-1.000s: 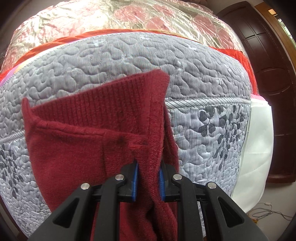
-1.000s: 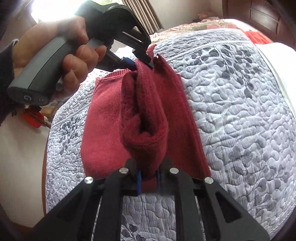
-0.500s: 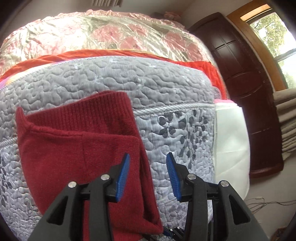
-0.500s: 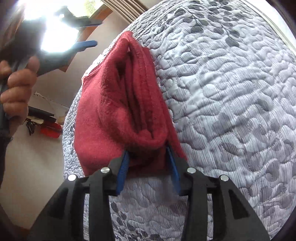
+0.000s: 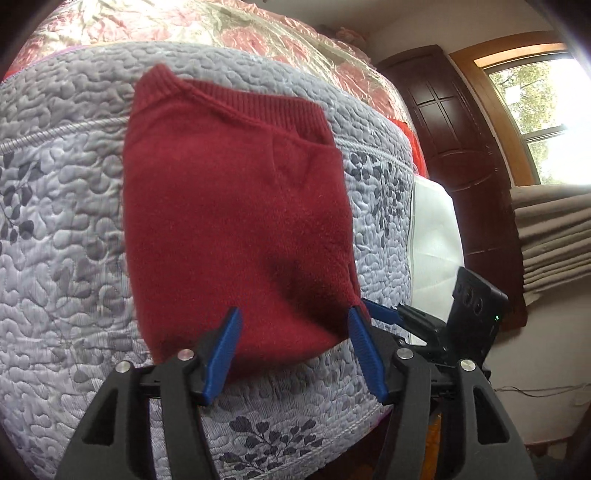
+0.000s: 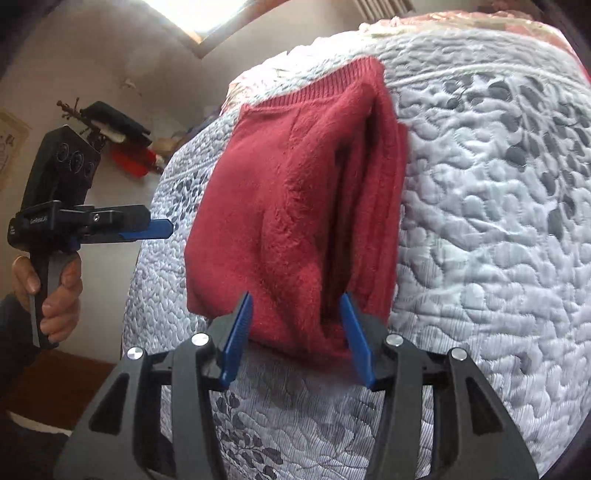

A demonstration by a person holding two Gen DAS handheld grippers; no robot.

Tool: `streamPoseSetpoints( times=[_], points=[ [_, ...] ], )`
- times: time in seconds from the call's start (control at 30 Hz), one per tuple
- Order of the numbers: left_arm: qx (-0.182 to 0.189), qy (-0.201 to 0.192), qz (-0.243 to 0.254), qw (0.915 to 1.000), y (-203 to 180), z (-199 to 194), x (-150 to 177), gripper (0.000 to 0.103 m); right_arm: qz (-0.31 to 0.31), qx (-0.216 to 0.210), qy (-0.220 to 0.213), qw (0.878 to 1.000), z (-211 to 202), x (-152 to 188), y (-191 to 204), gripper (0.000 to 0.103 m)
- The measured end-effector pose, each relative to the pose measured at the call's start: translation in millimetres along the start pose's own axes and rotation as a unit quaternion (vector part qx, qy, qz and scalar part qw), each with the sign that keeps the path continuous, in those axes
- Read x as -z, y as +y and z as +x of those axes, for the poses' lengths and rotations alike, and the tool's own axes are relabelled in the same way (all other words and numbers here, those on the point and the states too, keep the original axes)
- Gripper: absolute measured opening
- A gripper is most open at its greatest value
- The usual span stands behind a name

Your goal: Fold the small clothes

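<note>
A dark red knitted garment [image 5: 236,221] lies folded into a rough rectangle on a grey quilt [image 5: 66,258]. Its surface is fuzzy and soft, with a ribbed band along the far edge and one far corner poking up in a small point. In the right wrist view the same garment [image 6: 295,206] shows its layers: the right side is a stack of folds with deep dark creases between them, while the left side lies flatter.

The quilt is stitched in a pebbly, puffy pattern, printed with dark grey leaves near the edge, and a corded seam runs across it. Beyond it lies a shiny, crinkled cover [image 5: 221,33] with pink flowers. To the right stand a dark wooden door [image 5: 461,166] and a window [image 5: 535,99].

The left gripper [image 5: 293,350] is released, its flat blue ribbed fingers spread wide at the near edge of the garment, gripping nothing. The right gripper [image 6: 297,334] is likewise spread, its blue fingers standing either side of the near end of the folded stack without pinching it. At the left of the right wrist view, a hand [image 6: 55,291] grips the black handle of the left gripper [image 6: 159,229], whose blue tip points toward the garment but stays apart from it.
</note>
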State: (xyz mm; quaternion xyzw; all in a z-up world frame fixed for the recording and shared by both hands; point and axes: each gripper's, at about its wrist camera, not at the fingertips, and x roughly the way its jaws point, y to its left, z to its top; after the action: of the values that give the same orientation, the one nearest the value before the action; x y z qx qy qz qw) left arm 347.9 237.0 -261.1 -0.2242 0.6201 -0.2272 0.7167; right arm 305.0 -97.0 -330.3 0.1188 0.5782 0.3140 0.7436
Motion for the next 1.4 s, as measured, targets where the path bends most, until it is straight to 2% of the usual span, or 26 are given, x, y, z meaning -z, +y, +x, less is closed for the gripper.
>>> streamPoseSetpoints(
  times=[0.03, 0.07, 0.1, 0.23, 0.33, 0.43, 0.47, 0.53, 0.6, 0.63, 0.77, 0.83, 0.87, 0.93, 0.97, 1.0, 1.03, 1.1, 1.23, 1.4],
  points=[
    [0.008, 0.007, 0.003, 0.9999, -1, 3, 1, 0.059, 0.008, -0.005, 0.018, 1.000, 6, -2, -8, 0.027],
    [0.018, 0.017, 0.009, 0.9996, -3, 6, 2, 0.059, 0.015, -0.016, 0.033, 0.999, 8, -1, -16, 0.015],
    [0.027, 0.030, 0.017, 0.9990, -5, 11, 3, 0.059, 0.025, -0.030, 0.041, 0.998, 8, -2, -24, 0.012],
    [0.047, 0.081, 0.043, 0.9946, -12, 30, 6, 0.058, 0.081, -0.098, 0.051, 0.991, -7, -7, -55, 0.007],
    [0.045, 0.112, 0.049, 0.9915, -8, 43, 10, 0.058, 0.121, -0.095, 0.068, 0.986, -2, -6, -84, 0.006],
    [0.046, 0.139, 0.023, 0.9889, 8, 57, 18, 0.058, 0.130, -0.083, 0.090, 0.984, 12, 1, -94, 0.007],
    [0.047, 0.148, 0.015, 0.9878, 14, 60, 21, 0.058, 0.129, -0.088, 0.087, 0.984, 10, 2, -92, 0.007],
    [0.046, 0.155, -0.004, 0.9869, 26, 61, 29, 0.058, 0.117, -0.092, 0.079, 0.986, 3, -4, -81, 0.015],
    [0.044, 0.155, -0.015, 0.9868, 36, 61, 36, 0.058, 0.106, -0.078, 0.065, 0.989, -11, -13, -70, 0.037],
    [0.042, 0.155, -0.017, 0.9870, 39, 61, 38, 0.058, 0.100, -0.076, 0.050, 0.991, -21, -21, -65, 0.041],
    [0.061, 0.138, -0.016, 0.9884, 33, 52, 42, 0.058, 0.094, -0.084, 0.017, 0.992, -28, -61, -54, 0.042],
    [0.082, 0.117, -0.002, 0.9898, 19, 41, 40, 0.058, 0.102, -0.097, 0.024, 0.990, -13, -78, -53, 0.048],
    [0.091, 0.105, 0.003, 0.9903, 14, 36, 38, 0.059, 0.109, -0.100, 0.029, 0.989, -5, -81, -51, 0.056],
    [0.093, 0.082, 0.012, 0.9922, 8, 31, 31, 0.060, 0.119, -0.109, 0.043, 0.986, 14, -87, -51, 0.058],
    [0.088, 0.078, 0.012, 0.9930, 7, 32, 26, 0.060, 0.119, -0.110, 0.053, 0.985, 23, -89, -50, 0.054],
    [0.087, 0.083, 0.009, 0.9927, 10, 38, 22, 0.060, 0.119, -0.119, 0.062, 0.984, 30, -89, -47, 0.023],
    [0.084, 0.090, 0.004, 0.9924, 12, 45, 20, 0.060, 0.115, -0.123, 0.073, 0.983, 35, -88, -45, 0.011],
    [0.076, 0.114, 0.002, 0.9906, 15, 61, 18, 0.059, 0.104, -0.104, 0.064, 0.987, 30, -88, -44, 0.010],
    [0.076, 0.152, 0.010, 0.9854, 14, 83, 21, 0.058, 0.135, -0.085, 0.030, 0.987, 14, -87, -67, 0.009],
    [0.076, 0.167, -0.012, 0.9829, 19, 95, 30, 0.058, 0.163, -0.080, 0.061, 0.981, 46, -80, -84, 0.013]
  ],
)
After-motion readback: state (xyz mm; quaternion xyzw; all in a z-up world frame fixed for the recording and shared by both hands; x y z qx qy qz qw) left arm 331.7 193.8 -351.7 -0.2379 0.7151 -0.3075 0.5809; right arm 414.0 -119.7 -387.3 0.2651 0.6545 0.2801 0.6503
